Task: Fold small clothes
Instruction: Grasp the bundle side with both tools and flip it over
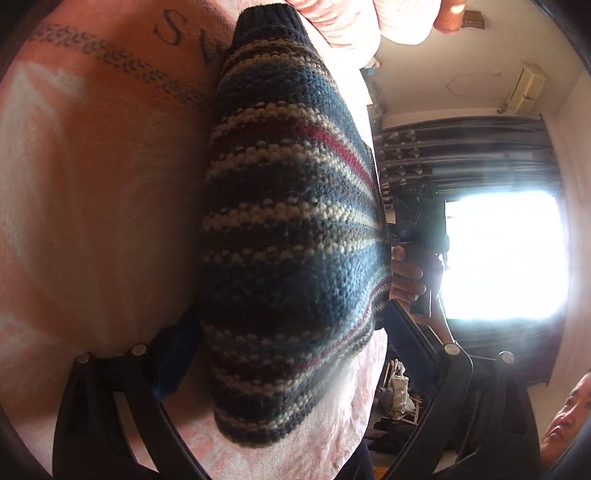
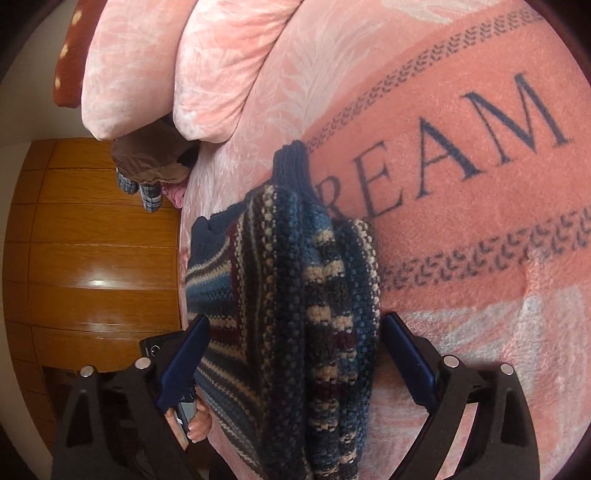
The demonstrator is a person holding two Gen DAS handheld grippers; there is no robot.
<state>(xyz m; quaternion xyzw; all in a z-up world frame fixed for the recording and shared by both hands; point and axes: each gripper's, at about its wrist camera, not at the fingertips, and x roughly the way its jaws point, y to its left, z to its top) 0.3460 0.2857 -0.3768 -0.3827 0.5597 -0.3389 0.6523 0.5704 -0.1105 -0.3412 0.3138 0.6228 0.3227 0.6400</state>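
sweater: striped chunky knit, bunched on pink blanket, between both tools.
handling: soft, limp, grippy; looks light.
right gripper: jaws wide, straddling a fold, not pinching.
left gripper: jaws spread around knit; contact unclear.
grip: ribbed navy cuff or folded edge.

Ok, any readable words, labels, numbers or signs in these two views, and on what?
"REAM": dark capitals woven into the pink blanket; the start of the word is hidden behind the striped knit sweater.
"S" and part of a further letter: same blanket, cut off by the sweater.
No other text is readable.
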